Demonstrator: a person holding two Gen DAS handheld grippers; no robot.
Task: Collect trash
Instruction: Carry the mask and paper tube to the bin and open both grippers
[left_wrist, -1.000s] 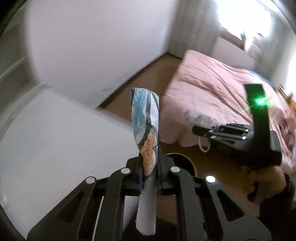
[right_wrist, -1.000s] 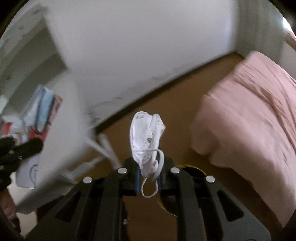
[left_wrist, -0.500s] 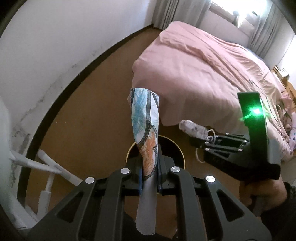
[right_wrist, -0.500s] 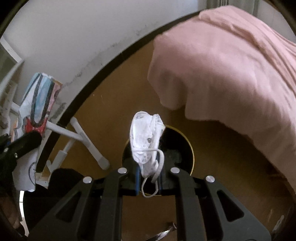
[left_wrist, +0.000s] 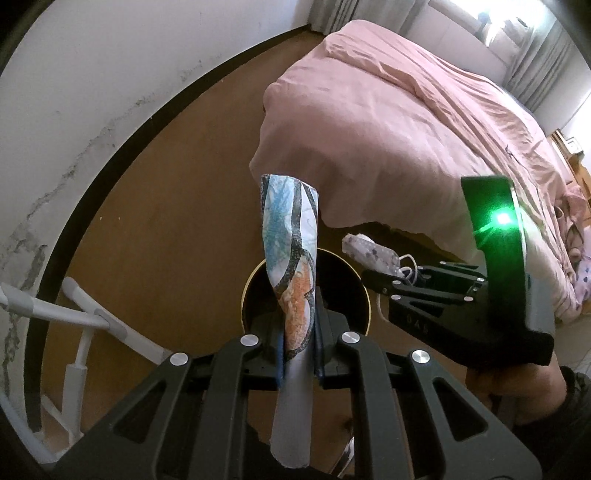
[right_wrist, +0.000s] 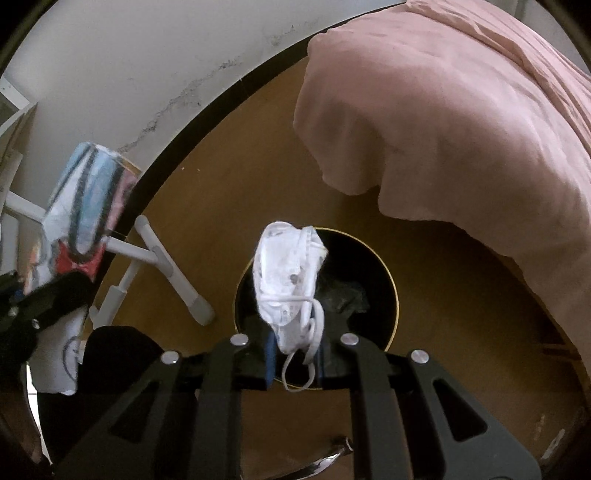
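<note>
**Left wrist view: both grippers are hanging over the bin with trash**

The left gripper (left_wrist: 299, 354) is pointing steeply down, its fingers (left_wrist: 280, 354) pinching narrowly on a rolled paper (left_wrist: 291, 254) printed in blue, orange and black; the roll is sticking out past the fingertips and trailing back behind them. Just beyond the fingers, the round black trash bin (left_wrist: 360, 291) with its gold rim is standing on the brown floor (left_wrist: 166, 221). To the right of the fingers, the right gripper (left_wrist: 376, 275) is reaching in over the bin's edge.

In the right wrist view, the right gripper (right_wrist: 293, 354) is opening its fingers (right_wrist: 269, 352) while the crumpled white face mask (right_wrist: 286, 280) is sitting between them, its ear loop dangling below. The bin (right_wrist: 384, 280) is lying directly beyond the fingertips. A pink bed cover (right_wrist: 461, 129) is hanging farther off to the right.
</note>
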